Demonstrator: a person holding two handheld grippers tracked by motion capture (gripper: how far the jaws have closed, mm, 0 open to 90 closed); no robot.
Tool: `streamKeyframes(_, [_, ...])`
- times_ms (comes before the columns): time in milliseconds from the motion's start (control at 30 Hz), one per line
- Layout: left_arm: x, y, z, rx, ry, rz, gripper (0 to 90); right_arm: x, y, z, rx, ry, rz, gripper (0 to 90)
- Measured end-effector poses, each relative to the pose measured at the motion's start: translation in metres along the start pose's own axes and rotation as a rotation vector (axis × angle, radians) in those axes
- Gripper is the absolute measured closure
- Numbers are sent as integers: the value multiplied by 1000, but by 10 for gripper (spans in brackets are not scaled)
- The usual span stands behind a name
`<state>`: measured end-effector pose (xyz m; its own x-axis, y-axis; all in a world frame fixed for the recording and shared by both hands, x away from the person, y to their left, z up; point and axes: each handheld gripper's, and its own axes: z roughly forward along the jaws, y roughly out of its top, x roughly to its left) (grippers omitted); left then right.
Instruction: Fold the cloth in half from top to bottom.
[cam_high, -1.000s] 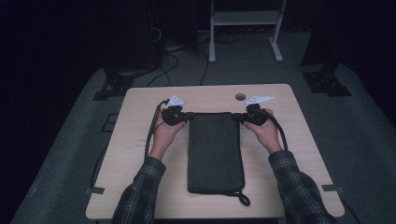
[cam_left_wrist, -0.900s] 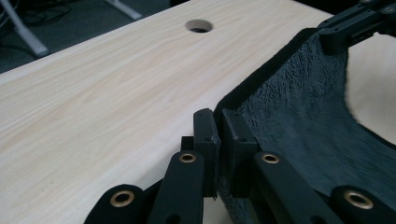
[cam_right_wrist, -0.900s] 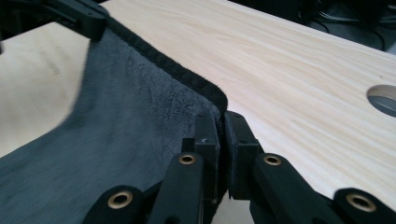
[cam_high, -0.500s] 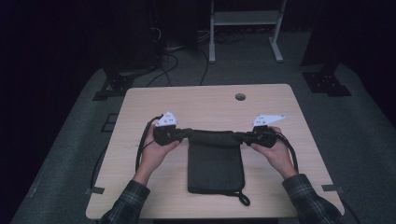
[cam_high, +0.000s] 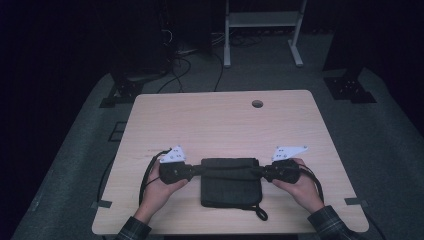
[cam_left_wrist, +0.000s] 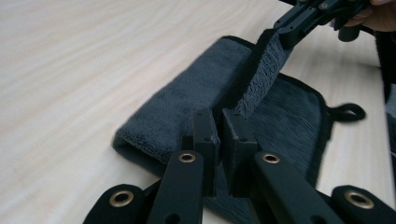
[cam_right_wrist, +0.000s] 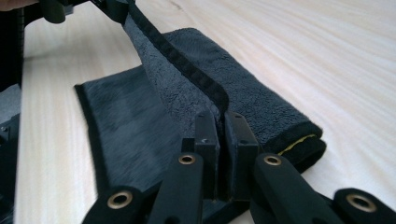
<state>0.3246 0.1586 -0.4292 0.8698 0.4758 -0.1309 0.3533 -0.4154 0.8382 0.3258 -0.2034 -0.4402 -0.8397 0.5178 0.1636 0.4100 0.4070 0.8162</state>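
Note:
A dark grey towel (cam_high: 230, 187) lies on the wooden table (cam_high: 220, 125) near its front edge, folded over on itself. My left gripper (cam_high: 198, 170) is shut on the left corner of the towel's upper layer, and my right gripper (cam_high: 260, 171) is shut on the right corner. Between them that edge runs taut, lifted a little off the lower layer. In the left gripper view the pads (cam_left_wrist: 207, 133) pinch the towel (cam_left_wrist: 187, 93), with the right gripper (cam_left_wrist: 303, 18) farther off. In the right gripper view the hemmed edge (cam_right_wrist: 187, 65) rises from my shut jaws to the left gripper (cam_right_wrist: 109, 7).
A hanging loop (cam_high: 260, 214) trails from the towel's front right corner, close to the table's front edge. A cable hole (cam_high: 257, 103) sits at the back of the table. Cables trail from both grippers. A white stand (cam_high: 260, 20) and floor cables lie beyond the table.
Both grippers have come toward the person with the towel's far edge, laying it over the near half. The towel now looks about half as long.

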Motion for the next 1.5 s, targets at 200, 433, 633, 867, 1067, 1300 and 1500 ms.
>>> streamKeyframes(200, [-9, -11, 2, 32, -22, -4, 847, 11, -12, -2, 30, 20, -11, 837])
streamKeyframes(433, [-19, -19, 5, 64, -69, -13, 846, 20, -28, -3, 71, 33, -14, 830])
streamKeyframes(633, [-23, -30, 5, 104, -90, -25, 781, 27, -36, -5, 91, 65, -16, 737])
streamKeyframes(867, [-19, -20, -9, 24, -80, -34, 693, 30, -29, -24, -8, 76, -1, 724])
streamKeyframes(1067, [-14, -16, 7, 41, -71, -33, 744, 24, -27, -10, 31, 55, 1, 812])
streamKeyframes(1300, [-27, -25, 25, 130, -130, 0, 758, 38, -30, 11, 116, 102, -46, 829])
streamKeyframes(1500, [-32, -37, 26, 178, -123, 42, 757, 51, -40, 14, 161, 80, -129, 836])
